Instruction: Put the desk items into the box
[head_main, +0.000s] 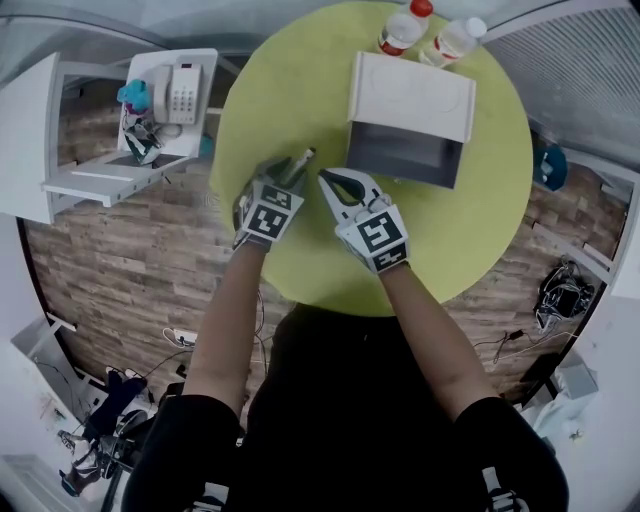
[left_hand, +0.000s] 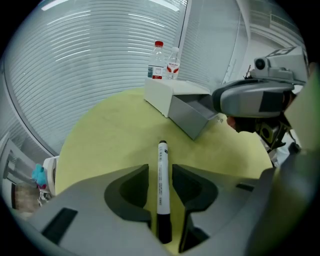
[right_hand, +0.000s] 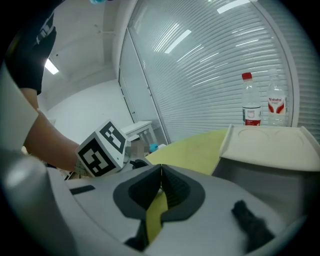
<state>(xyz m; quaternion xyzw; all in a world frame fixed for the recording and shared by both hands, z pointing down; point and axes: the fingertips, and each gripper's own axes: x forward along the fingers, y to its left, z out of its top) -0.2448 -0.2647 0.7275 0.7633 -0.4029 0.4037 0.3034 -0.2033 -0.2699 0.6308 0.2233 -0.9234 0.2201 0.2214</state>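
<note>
A white marker pen with a black cap (left_hand: 162, 180) lies on the round yellow-green table (head_main: 480, 230), pointing toward the box. My left gripper (left_hand: 160, 169) straddles it with a small gap on each side of the pen, so the jaws stand open around it. In the head view the left gripper (head_main: 292, 172) sits left of centre, with the pen's tip (head_main: 303, 158) poking out ahead of it. My right gripper (head_main: 338, 184) is close beside it, just in front of the box, shut with nothing in it (right_hand: 161, 172). The white box (head_main: 405, 150) stands open, its lid (head_main: 412, 95) tipped back.
Two water bottles (head_main: 405, 25) (head_main: 452, 40) stand at the table's far edge behind the box. A white side table with a telephone (head_main: 180, 90) is to the left, off the round table. Cables lie on the wooden floor (head_main: 130, 270).
</note>
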